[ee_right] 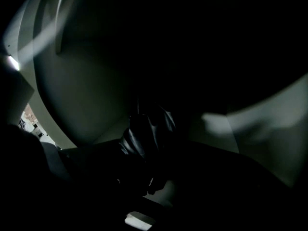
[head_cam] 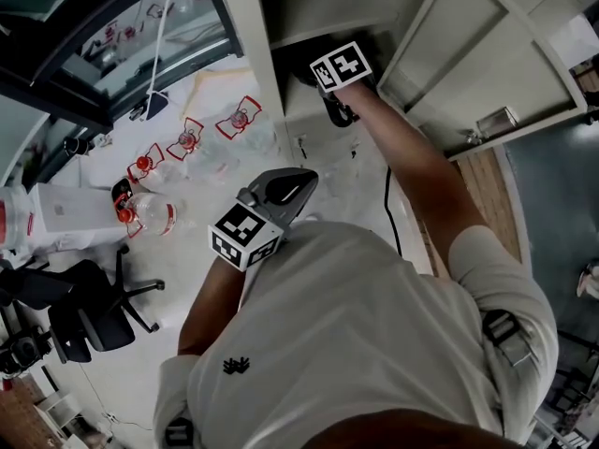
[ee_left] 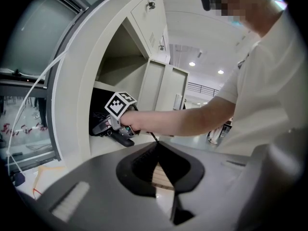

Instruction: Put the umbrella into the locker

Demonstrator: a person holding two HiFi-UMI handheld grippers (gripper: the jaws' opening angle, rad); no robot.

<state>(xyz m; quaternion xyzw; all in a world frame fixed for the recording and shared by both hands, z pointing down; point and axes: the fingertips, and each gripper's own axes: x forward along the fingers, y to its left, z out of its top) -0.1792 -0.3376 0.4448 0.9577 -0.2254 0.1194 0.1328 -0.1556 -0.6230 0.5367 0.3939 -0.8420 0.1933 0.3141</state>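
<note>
Black folded fabric of the umbrella point(ee_right: 144, 138) lies inside the locker point(ee_left: 77, 90) compartment. The right gripper point(ee_left: 109, 129) reaches in, jaws seemingly closed on it, though darkness blurs their edges. The left gripper point(ee_left: 156, 150) waits by the torso, jaws together and empty. Placing looks nearly done; next would be releasing and drawing out without snagging
</note>
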